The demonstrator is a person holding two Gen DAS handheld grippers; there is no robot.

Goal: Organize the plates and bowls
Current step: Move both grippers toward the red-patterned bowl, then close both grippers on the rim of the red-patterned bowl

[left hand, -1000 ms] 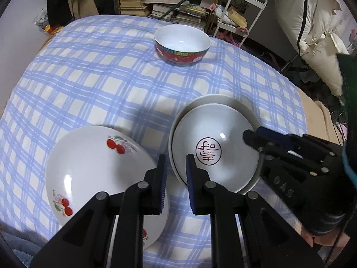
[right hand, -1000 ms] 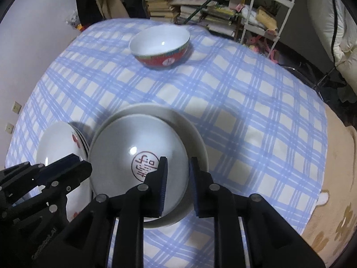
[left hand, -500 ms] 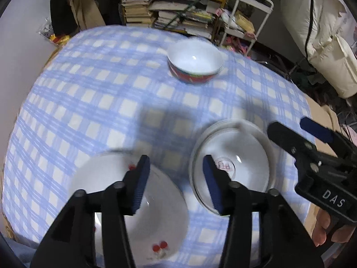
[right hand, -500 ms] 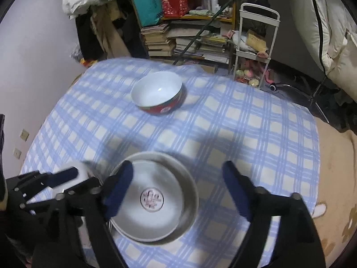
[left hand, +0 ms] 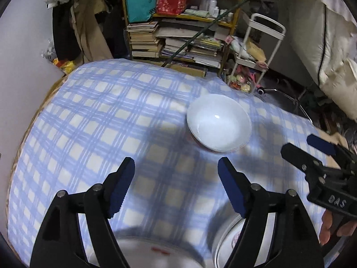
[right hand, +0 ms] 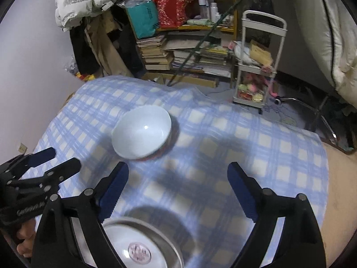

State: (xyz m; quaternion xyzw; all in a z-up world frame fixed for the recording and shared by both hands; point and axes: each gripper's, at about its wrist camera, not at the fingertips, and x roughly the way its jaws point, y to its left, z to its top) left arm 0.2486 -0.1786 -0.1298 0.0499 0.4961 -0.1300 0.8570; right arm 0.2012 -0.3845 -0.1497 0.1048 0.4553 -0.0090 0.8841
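A white bowl with a red outside (left hand: 219, 122) stands on the blue checked tablecloth (left hand: 100, 122), ahead of both grippers; it also shows in the right wrist view (right hand: 141, 132). My left gripper (left hand: 176, 186) is open and empty above the cloth. My right gripper (right hand: 178, 192) is open and empty too. Below them lie a white plate with a red seal mark stacked in a larger plate (right hand: 138, 248), also low in the left wrist view (left hand: 232, 243), and a cherry-patterned plate (left hand: 156, 252) at the left view's bottom edge.
Behind the table stand a shelf of stacked books (right hand: 196, 53), a white trolley (right hand: 258, 67) and hanging clothes (right hand: 89, 22). The right gripper shows at the right of the left wrist view (left hand: 321, 174), the left gripper at the left of the right wrist view (right hand: 33, 174).
Both grippers have opened wide and risen away from the plates. The views have tilted up toward the bowl and the room behind.
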